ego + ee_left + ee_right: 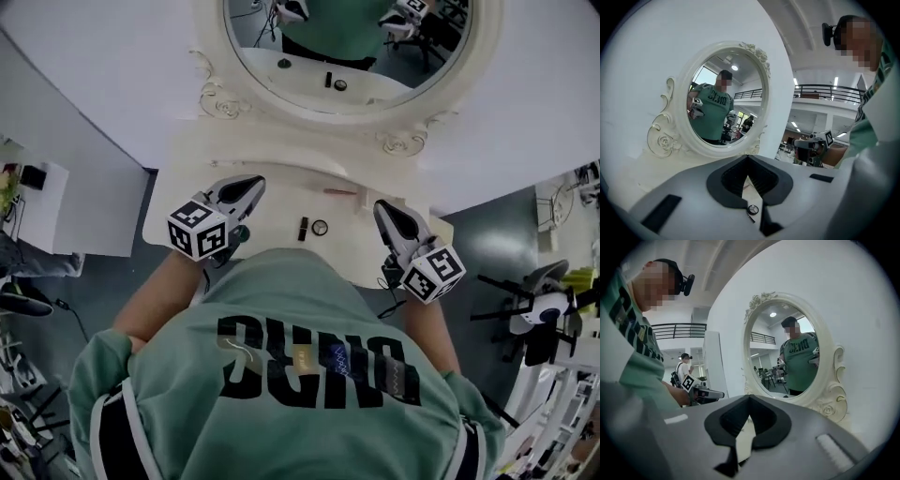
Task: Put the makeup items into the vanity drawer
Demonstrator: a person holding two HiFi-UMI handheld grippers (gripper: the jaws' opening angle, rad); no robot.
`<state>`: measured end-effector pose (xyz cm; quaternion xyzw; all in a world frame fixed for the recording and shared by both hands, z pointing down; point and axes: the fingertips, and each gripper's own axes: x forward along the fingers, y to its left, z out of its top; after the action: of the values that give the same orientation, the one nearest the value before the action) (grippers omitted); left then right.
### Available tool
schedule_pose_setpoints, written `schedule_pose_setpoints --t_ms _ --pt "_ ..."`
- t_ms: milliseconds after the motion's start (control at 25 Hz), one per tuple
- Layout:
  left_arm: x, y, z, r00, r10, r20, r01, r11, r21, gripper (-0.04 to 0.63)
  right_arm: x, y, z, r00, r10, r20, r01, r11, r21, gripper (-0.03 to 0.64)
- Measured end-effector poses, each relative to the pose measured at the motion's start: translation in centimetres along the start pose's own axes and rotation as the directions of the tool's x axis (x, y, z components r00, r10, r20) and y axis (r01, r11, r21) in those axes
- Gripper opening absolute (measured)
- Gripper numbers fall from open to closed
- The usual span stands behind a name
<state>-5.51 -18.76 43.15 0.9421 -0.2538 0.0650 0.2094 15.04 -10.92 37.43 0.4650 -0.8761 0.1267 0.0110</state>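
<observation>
On the white vanity top [272,202] lie a dark lipstick tube [303,229], a small round compact [321,227] and a thin pink pencil [339,191]. My left gripper [255,184] hovers over the left of the top, shut and holding nothing. My right gripper [382,208] hovers over the right side, also shut and holding nothing. The items lie between the two. In the left gripper view the compact [753,209] shows through the gap under the closed jaws of the left gripper [748,159]. The right gripper [749,399] faces the mirror. No drawer shows; the person's body hides the vanity's front.
An oval mirror [347,47] in an ornate white frame stands at the back of the vanity against a white wall. A white side table [42,211] is at the left and a wheeled stand [539,309] at the right on the grey floor.
</observation>
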Motion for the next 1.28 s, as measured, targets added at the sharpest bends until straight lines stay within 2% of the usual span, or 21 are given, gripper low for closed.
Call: schedule_pose_setpoints --t_ms 120,320,440,600,720,880,1040,1120,1280 --pt "1.2 -0.7 -1.3 0.997 0.078 -0.016 -0.079 0.997 -0.011 0.005 -0.4 -2.2 -0.4 0.998 0.064 -0.009 -0.064 0.998 -0.006 0.009" --pt "2.5 0.6 -3.2 0.969 0.242 -0.043 -0.243 0.970 -0.008 0.005 0.3 -4.0 -1.4 0.989 0.147 -0.030 -0.148 0.989 -0.023 0.009" --pt "1.0 2.7 -5.0 0.942 0.324 -0.091 -0.324 0.946 0.015 0.005 2.3 -2.4 -2.7 0.981 0.185 -0.060 -0.188 0.982 -0.035 0.009" --pt "-0.9 7.6 -8.2 0.898 0.388 -0.207 -0.395 0.919 0.009 0.006 6.8 0.8 -4.2 0.967 0.232 -0.108 -0.239 0.970 -0.056 0.010" --pt "-1.5 10.9 -11.2 0.864 0.401 -0.305 -0.412 0.911 0.032 0.011 10.4 3.2 -5.9 0.955 0.256 -0.153 -0.268 0.961 -0.063 0.011" --pt "-0.8 13.9 -15.9 0.823 0.358 -0.441 -0.380 0.924 0.039 0.054 15.0 5.5 -8.8 0.942 0.269 -0.203 -0.283 0.958 -0.047 0.011" --pt "0.5 15.4 -20.9 0.757 0.319 -0.570 -0.340 0.938 0.072 0.085 17.3 7.3 -11.4 0.921 0.296 -0.254 -0.309 0.951 -0.013 0.011" --pt "0.9 16.3 -22.9 0.724 0.319 -0.612 -0.330 0.939 0.098 0.100 18.0 7.7 -12.3 0.914 0.301 -0.271 -0.312 0.950 0.001 0.011" --pt "1.3 16.9 -25.1 0.679 0.314 -0.664 -0.314 0.941 0.124 0.098 18.5 7.6 -13.2 0.912 0.295 -0.286 -0.302 0.953 0.020 0.011"
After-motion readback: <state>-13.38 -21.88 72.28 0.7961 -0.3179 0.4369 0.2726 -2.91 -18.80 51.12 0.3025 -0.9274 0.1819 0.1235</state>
